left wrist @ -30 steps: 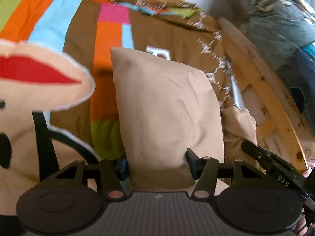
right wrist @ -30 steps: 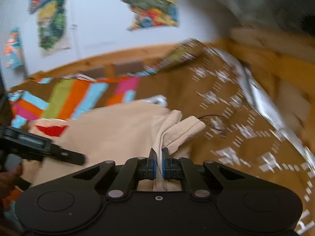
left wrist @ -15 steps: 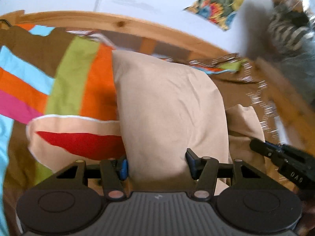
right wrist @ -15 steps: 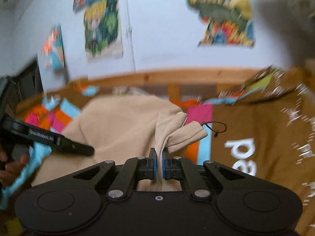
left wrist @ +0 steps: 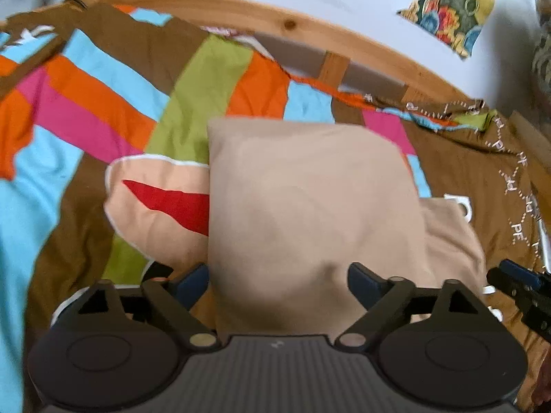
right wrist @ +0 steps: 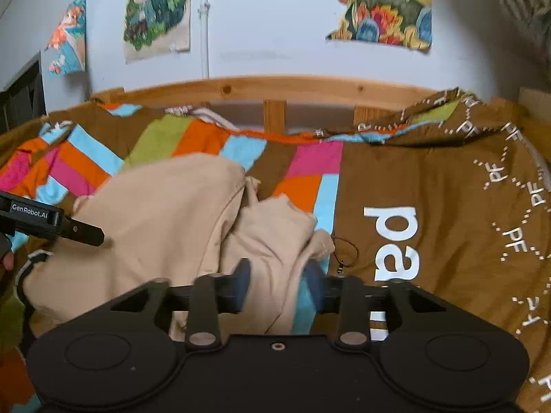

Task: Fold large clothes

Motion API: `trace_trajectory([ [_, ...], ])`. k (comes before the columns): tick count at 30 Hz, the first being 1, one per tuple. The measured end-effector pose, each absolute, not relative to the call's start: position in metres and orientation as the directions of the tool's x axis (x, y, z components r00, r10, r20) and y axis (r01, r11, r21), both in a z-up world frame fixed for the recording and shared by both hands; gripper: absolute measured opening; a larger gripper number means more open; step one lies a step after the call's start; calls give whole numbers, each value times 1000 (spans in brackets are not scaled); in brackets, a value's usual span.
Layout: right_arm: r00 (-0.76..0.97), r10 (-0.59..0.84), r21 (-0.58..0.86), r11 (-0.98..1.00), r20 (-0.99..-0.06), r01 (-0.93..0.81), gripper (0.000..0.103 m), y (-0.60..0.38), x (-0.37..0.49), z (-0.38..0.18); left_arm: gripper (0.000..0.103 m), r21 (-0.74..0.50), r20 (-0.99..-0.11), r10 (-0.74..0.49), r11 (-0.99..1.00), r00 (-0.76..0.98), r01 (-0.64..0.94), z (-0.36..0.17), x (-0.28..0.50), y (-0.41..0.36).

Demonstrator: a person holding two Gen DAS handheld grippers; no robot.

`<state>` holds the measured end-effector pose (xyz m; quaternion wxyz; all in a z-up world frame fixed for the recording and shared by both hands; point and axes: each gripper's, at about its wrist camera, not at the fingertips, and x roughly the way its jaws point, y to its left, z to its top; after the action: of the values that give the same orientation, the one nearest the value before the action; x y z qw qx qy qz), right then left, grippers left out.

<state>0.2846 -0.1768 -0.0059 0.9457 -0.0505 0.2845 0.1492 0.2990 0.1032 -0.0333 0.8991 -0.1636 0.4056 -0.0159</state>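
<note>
Standing by the bed here, and the beige garment [left wrist: 310,213] is lying folded over on the striped bedspread [left wrist: 86,110], roughly mid-bed, with a looser flap [right wrist: 275,227] bunched off toward the right side. A printed patch with a red shape [left wrist: 165,203] pokes out from under its left edge.

Both tools have their jaws spread. The left gripper [left wrist: 277,280] is wide, with cloth filling the gap between its 2 fingers but nothing pinched. The right gripper [right wrist: 277,280] is parted too, the flap draped loosely between its blue pads [right wrist: 241,285] and not clamped that I can see.

What I'd worry about: that right flap looks rumpled, so if it's left like that the fold probably ends up lopsided. If either tool closes on more than 1 layer it could drag the whole stack and undo the neat rectangle on the left. There's also a thin black cord [right wrist: 346,251] on the spread just beside the flap, which could snag a finger or get folded in. And the bedspread itself is soft and wrinkly, so a low grab might catch it along with the garment.

Containers: none around that I can spot, no basket or box, just the wooden bed frame [right wrist: 275,89] and posters [right wrist: 378,3] on the wall.
</note>
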Motion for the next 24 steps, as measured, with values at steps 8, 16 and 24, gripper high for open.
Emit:
trace_trajectory([
  [8, 834, 332, 10, 931, -441, -365, 88, -173, 213, 44, 102, -258, -641, -73, 958, 764, -125, 25, 213, 100],
  [16, 848, 380, 14, 915, -369, -404, 102, -174, 139, 81, 102, -226, -562, -8, 963, 827, -144, 65, 117, 96],
  [24, 837, 378, 34, 917, -396, -398, 102, -183, 88, 77, 102, -187, -541, 26, 971, 841, -151, 58, 59, 85],
])
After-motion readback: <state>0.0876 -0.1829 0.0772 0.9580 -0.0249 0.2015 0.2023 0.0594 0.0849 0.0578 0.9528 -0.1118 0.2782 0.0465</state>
